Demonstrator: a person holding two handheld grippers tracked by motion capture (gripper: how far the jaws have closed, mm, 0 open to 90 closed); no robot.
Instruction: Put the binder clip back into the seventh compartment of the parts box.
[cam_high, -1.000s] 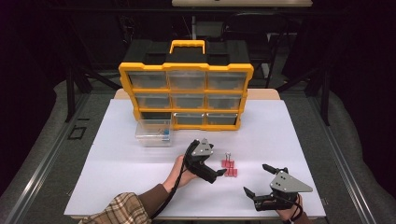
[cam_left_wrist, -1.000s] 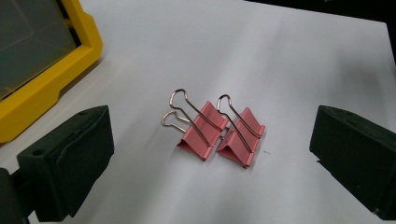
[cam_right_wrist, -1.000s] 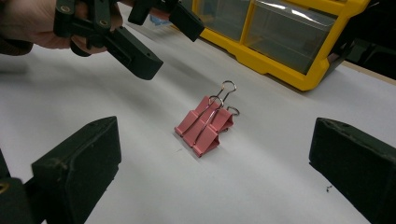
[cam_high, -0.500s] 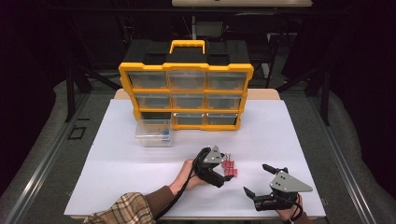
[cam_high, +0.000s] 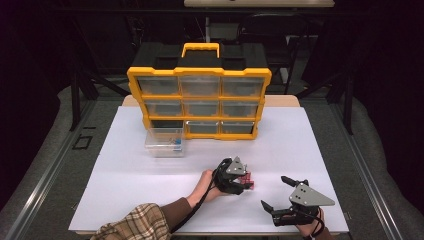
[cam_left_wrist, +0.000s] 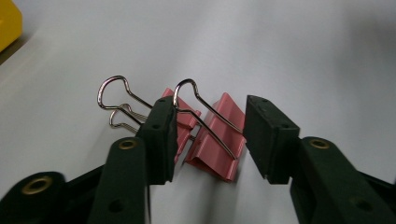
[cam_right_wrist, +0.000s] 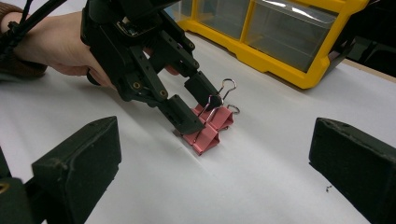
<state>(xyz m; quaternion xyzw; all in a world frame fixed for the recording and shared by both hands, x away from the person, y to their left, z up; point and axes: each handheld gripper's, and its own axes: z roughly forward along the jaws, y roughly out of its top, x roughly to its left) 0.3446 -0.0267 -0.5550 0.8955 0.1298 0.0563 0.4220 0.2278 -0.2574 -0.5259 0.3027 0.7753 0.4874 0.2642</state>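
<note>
presently: left gripper (cam_left_wrist: 210, 140), jaws closing in on a pink binder clip (cam_left_wrist: 215, 144) that lies between them, pads not yet pressing it. a second pink clip (cam_left_wrist: 184, 119) lies just beside the first, behind one jaw. both clips rest on the white table (cam_high: 150, 185), near side, right of centre. right gripper (cam_high: 279, 192), jaws wide apart and empty, nearer and further right. clear drawer (cam_high: 164, 142) and yellow organiser (cam_high: 200, 102) on the far side.

The high view looks forward and down over the whole desk (cam_high: 150, 200), while each claw view sits low and close behind its own jaws, both sharing the pink binder clips (cam_left_wrist: 217, 140) between the left claw's (cam_right_wrist: 194, 105) jaws.
</note>
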